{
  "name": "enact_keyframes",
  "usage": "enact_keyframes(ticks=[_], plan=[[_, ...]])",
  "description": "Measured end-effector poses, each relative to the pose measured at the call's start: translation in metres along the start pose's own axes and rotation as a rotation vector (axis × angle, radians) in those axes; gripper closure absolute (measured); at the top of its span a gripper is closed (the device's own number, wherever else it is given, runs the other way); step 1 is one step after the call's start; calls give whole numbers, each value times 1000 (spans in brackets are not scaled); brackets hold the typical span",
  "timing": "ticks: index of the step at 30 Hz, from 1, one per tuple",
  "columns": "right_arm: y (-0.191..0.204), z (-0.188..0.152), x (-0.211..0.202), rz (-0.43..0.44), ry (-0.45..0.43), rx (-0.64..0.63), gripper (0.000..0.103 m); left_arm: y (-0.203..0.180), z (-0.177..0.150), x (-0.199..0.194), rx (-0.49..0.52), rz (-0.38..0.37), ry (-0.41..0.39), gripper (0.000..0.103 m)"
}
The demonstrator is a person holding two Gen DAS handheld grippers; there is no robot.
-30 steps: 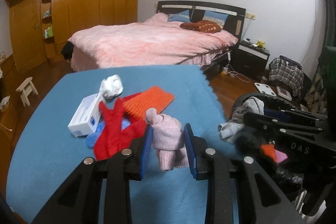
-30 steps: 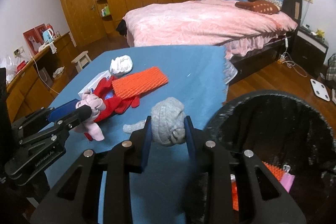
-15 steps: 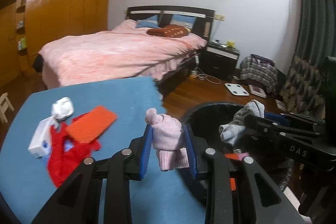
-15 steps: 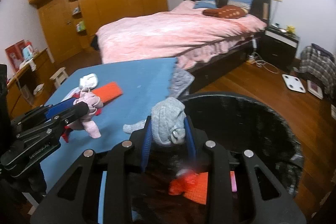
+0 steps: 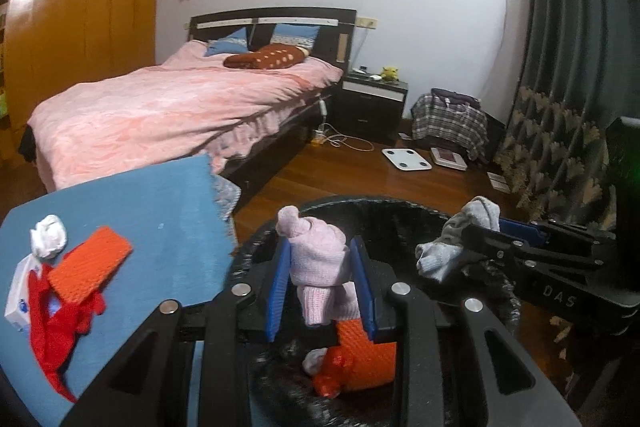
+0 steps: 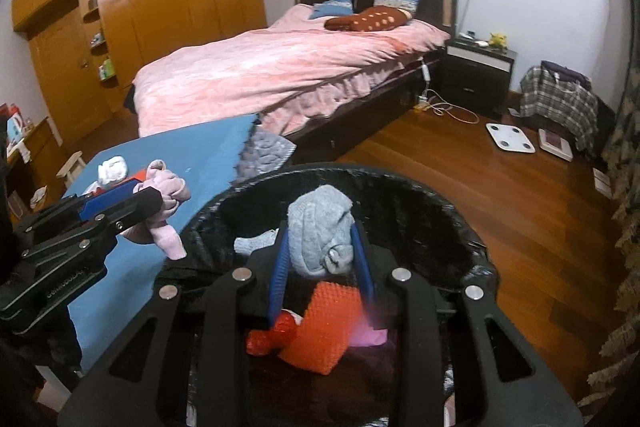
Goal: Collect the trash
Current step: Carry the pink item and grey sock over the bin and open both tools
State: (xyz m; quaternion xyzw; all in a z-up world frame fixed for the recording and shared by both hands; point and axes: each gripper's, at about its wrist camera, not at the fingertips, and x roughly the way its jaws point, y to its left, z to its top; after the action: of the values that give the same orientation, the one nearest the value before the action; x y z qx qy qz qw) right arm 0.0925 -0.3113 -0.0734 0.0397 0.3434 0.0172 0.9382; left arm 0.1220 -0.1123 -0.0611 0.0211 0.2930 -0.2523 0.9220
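Observation:
My left gripper is shut on a pink knitted sock and holds it over the near rim of the black trash bin. My right gripper is shut on a grey knitted sock above the bin's open mouth. Each gripper shows in the other's view: the right one, the left one. Inside the bin lie an orange ribbed piece, something red and a pink scrap.
On the blue table to the left lie an orange ribbed piece, a red glove, a white crumpled wad and a white box. A pink bed, nightstand and wooden floor lie beyond.
Both grippers have swung right from over the table to above the bin, each still holding its sock. The bin's contents now show beneath the jaws.

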Motion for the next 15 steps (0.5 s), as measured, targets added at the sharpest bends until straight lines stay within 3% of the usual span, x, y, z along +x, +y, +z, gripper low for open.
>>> enact_keyframes(ticks=[2,4,5,6,9,11,15], plan=[[-6,-3,1,-23,0,11,67,-2,1,3,-1,-8,7,70],[-12,-5,-1,-37,-3,21,49,-3,2,4,-4,-22,11,58],[-14,-6,-2,-47,-9,27,45,-2,1,3,-4,-19,7,52],[-16,-6,-3,-51,-12,31,41,-1,2,3,-4,-15,4,49],[-19,-7,-7,-67,-24,37,16,5,2,-3,-12,7,-5,38],[-17,-7,-10,-69,-43,41,12,14,2,-10,-18,41,-20,27],[-9,-3,-13,-60,-58,35,7,36,0,-25,-38,98,-31,19]])
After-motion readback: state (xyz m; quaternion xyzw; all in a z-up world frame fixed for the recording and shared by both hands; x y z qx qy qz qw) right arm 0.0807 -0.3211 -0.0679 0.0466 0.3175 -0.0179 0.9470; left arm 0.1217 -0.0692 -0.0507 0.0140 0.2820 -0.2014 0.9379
